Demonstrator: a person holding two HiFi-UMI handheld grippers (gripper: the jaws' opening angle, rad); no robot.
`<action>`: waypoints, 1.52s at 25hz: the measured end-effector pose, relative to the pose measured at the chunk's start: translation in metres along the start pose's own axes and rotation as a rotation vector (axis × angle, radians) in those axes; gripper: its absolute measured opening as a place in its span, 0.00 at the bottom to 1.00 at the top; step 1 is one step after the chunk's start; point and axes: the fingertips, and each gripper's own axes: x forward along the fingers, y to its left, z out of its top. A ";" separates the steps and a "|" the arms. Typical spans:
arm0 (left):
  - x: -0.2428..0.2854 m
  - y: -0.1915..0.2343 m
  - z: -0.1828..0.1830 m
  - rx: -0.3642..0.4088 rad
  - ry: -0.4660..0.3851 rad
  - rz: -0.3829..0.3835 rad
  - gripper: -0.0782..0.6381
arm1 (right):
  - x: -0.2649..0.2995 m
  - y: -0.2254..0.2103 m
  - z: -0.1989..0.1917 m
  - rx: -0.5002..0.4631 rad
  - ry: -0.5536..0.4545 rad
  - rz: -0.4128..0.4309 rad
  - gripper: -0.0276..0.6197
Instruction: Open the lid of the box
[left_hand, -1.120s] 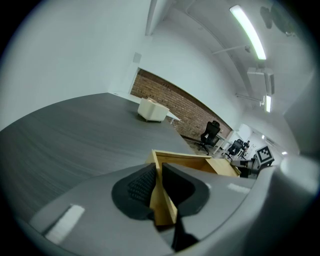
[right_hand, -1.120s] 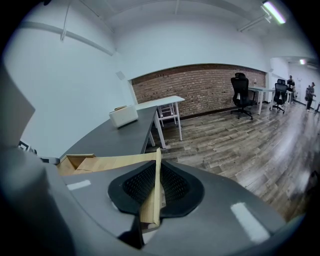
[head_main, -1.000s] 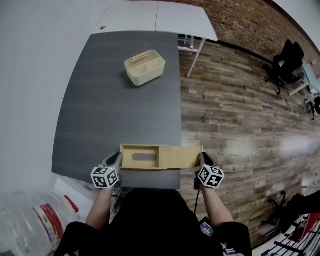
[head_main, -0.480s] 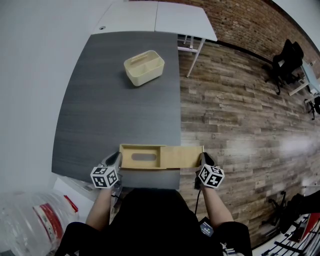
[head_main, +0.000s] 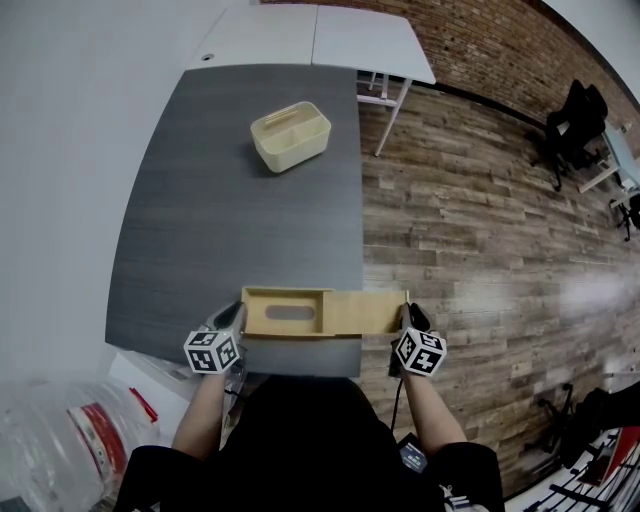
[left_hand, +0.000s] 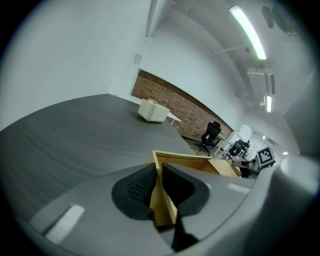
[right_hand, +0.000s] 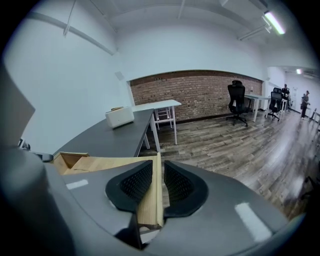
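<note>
**Two grippers, one at each end, lid drawn well out**

Head view: the box (head_main: 285, 312) sits at the table's (head_main: 240, 200) near edge. Its lid (head_main: 370, 312) is slid rightward and overhangs the floor, so the inside shows. I've got the left gripper (head_main: 232, 322) on the box's left end to brace it against the pull.

Left gripper view: pads (left_hand: 136, 184) clenched on that end.

Right gripper view: the lid's end stands between my right gripper's (right_hand: 157, 185) jaws. They're opening and letting go, I reckon.

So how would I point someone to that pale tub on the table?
Find the dark grey table. At its far end, away from the person, the cream tub stands alone. Unlike the flat wooden box at the near edge, it is rounded, with a divider across the middle.
</note>
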 end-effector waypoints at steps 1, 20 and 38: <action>0.000 0.000 0.000 0.002 -0.001 -0.001 0.16 | -0.002 0.001 0.003 -0.014 -0.014 -0.003 0.17; -0.095 -0.067 0.066 0.119 -0.372 -0.163 0.11 | -0.125 0.078 0.039 -0.192 -0.327 0.127 0.13; -0.160 -0.119 0.024 0.172 -0.447 -0.191 0.11 | -0.203 0.066 0.006 -0.204 -0.398 0.284 0.05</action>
